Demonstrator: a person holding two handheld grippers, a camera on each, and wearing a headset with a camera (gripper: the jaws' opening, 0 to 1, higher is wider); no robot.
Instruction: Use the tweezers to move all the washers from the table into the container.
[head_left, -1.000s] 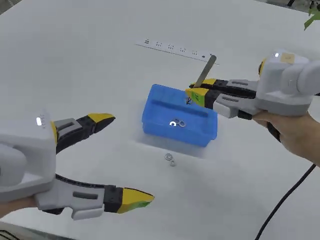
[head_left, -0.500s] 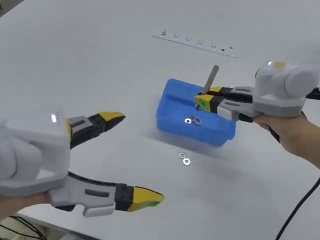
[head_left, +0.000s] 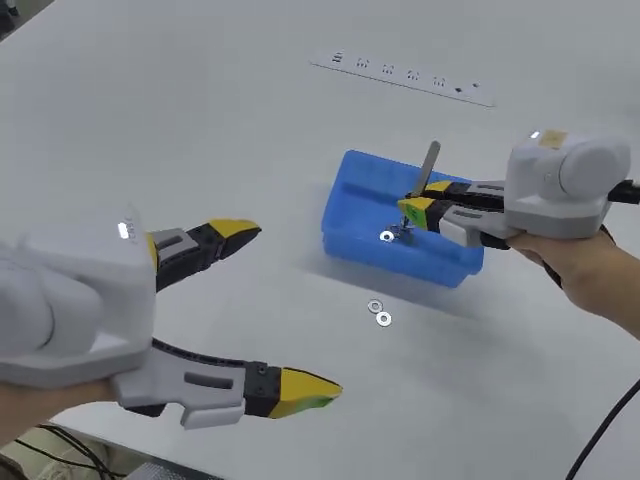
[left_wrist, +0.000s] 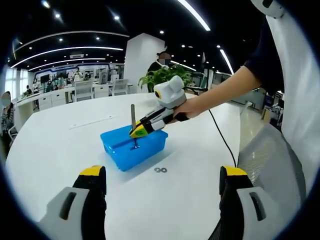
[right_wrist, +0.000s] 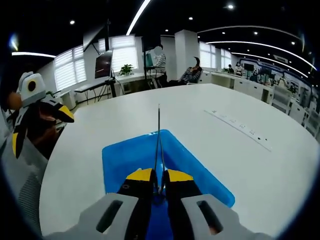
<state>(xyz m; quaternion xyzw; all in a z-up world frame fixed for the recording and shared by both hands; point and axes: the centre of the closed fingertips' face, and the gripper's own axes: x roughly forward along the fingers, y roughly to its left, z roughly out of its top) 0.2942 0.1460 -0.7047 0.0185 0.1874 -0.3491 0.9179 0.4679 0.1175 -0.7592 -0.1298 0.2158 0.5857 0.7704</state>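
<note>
I'm holding the right gripper (head_left: 408, 214) clamped on the tweezers (head_left: 430, 162). The tweezers are standing near upright, with their tips down inside the blue container (head_left: 352, 232). I'm holding the left gripper (head_left: 287, 308) off to the side over bare table (head_left: 180, 120), jaws spread wide and gripping nothing.

Progress, as I'm judging it: partway.
- At least one washer in the container (head_left: 387, 236) is lying on the floor just beside the tweezer tips. Whether the tips are pinching another one is too small to tell.
- Two washers on the table (head_left: 379, 313) are waiting just in front of the container's near wall. They are touching or nearly touching each other.
- So those two pickups are what I'm reading as left, and I'm spotting no other washers on the table.

What the views are giving:
- The head view is showing the washer on the container floor. In the right gripper view my own jaws are covering that part of the floor.
- The right gripper view is showing the yellow tips pressed together on the tweezers, with no gap. It is also showing the left gripper off at the left edge.
- The left gripper view is looking side-on. The tweezers are dipping into the container, and the pair of table washers is lying on my side of it, well apart from my open jaws.
- A power strip (head_left: 412, 77) is lying beyond the container.
</note>
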